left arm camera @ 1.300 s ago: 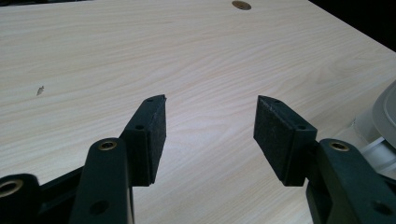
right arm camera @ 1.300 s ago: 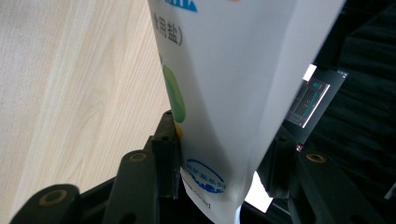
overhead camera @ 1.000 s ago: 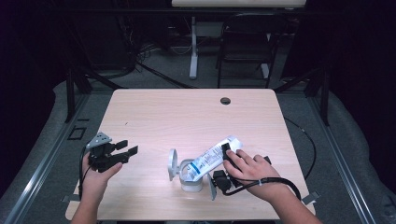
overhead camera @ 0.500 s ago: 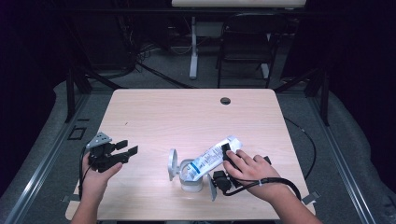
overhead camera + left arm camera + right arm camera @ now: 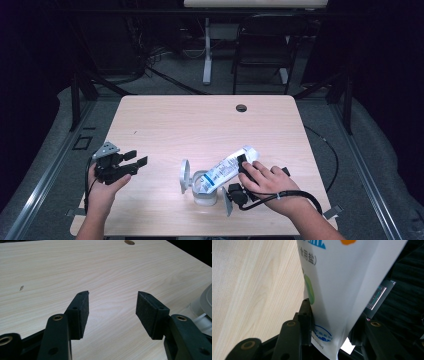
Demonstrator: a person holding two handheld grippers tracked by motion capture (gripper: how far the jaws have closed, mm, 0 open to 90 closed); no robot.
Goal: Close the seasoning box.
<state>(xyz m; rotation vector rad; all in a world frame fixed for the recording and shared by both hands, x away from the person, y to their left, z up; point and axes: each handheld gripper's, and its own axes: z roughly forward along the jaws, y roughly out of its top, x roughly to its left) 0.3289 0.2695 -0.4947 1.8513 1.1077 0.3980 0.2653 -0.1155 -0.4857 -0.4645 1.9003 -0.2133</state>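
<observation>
The right tool [image 5: 246,167] pinches the salt bag [image 5: 225,170], tilted into the open jar [image 5: 205,192]; soft, shifting weight, best held near its end. The left tool [image 5: 134,161] is spread.

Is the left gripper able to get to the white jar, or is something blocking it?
Probably yes. The left gripper is open, and bare table lies between it and the white jar. The bag tips in from the other side.

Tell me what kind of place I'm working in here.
Probably a lab or recording studio, not a kitchen: a bare wooden table with a cable hole, dark curtained surroundings, cables on the floor, and a chair pushed behind.
</observation>
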